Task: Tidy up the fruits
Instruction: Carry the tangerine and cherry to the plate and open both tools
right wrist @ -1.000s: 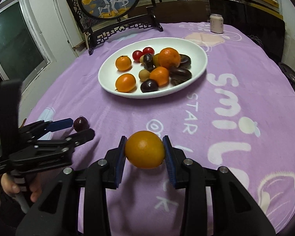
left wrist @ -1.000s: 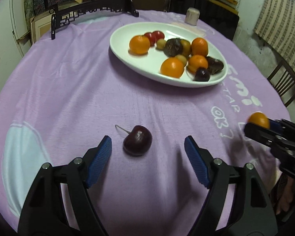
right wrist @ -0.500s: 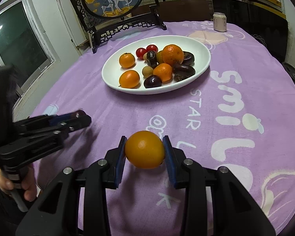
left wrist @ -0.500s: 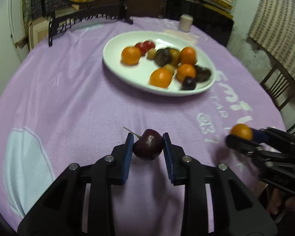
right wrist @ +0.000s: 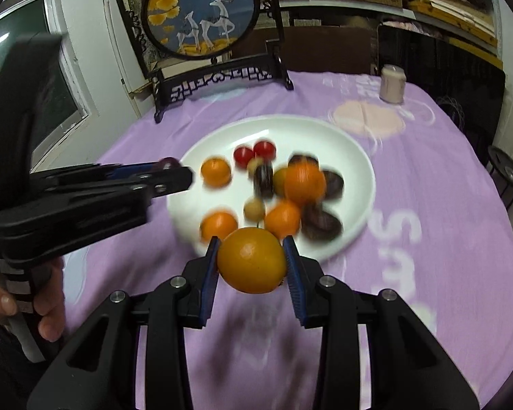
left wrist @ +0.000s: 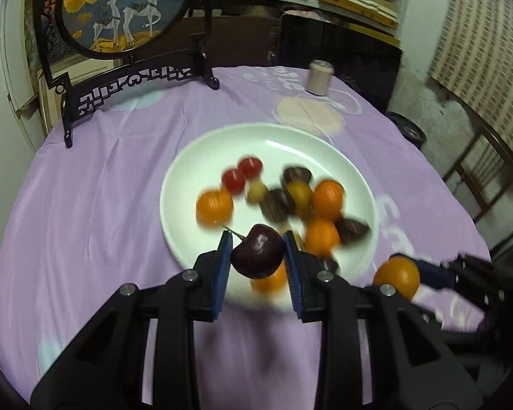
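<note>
Left wrist view: left hand-held gripper (left wrist: 256, 256) clamped on dark cherry (left wrist: 257, 255), above near rim of white plate (left wrist: 195, 157). Risk: smooth round fruit slipping from pads, rolling across purple counter (left wrist: 95, 177).

Right wrist view: right hand-held gripper (right wrist: 251, 263) clamped on orange (right wrist: 251, 260), just short of plate's near edge. Fruit crowded centre and right; open room at far rim. Possible clash between both grippers.

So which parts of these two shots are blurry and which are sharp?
Left wrist view: the cherry in the left gripper is sharp; the plate and its fruit are smeared. Right wrist view: the orange in the right gripper is crisp; the plate fruit is streaked.
</note>
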{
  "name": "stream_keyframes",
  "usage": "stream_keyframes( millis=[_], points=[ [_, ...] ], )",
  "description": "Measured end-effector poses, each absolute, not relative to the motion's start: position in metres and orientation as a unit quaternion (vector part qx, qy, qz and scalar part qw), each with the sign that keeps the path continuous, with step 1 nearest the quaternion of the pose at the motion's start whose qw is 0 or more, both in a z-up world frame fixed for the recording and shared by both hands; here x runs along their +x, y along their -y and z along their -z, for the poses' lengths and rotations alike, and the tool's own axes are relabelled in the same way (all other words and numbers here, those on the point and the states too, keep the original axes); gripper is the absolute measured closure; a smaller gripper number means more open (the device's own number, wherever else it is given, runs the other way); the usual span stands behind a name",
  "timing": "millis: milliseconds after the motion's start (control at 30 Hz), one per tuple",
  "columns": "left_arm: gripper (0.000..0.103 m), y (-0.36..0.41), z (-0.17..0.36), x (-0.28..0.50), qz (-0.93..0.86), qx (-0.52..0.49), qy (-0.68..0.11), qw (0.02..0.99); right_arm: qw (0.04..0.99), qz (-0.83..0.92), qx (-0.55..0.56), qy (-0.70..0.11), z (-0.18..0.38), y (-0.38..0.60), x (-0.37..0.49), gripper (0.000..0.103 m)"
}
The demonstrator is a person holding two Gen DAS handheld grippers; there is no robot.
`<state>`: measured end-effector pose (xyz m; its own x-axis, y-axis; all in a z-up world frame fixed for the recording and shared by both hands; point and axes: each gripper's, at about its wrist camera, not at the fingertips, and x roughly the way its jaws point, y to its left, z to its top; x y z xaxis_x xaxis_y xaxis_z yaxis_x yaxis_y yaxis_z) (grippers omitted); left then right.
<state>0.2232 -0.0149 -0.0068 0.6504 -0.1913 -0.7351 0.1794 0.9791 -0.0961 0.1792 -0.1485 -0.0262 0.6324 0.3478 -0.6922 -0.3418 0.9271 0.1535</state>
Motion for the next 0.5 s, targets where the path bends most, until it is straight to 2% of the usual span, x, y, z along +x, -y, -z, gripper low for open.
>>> stream_keyframes(
  millis=[200,433,500],
  points=[
    [0.072,0.005,0.024,0.267,0.087,-0.039,-0.429,0.898,0.899,-0.178,-0.006,-0.4,0.037,0.135,0.233,0.066],
    [0.072,-0.003,0.037,0.278,0.097,-0.057,-0.441,0.891,0.892,-0.185,-0.009,-0.412,0.049,0.128,0.244,0.066],
    [0.065,-0.003,0.034,0.277,0.095,-0.057,-0.434,0.894,0.894,-0.181,-0.011,-0.41,0.049,0.128,0.245,0.063]
  ],
)
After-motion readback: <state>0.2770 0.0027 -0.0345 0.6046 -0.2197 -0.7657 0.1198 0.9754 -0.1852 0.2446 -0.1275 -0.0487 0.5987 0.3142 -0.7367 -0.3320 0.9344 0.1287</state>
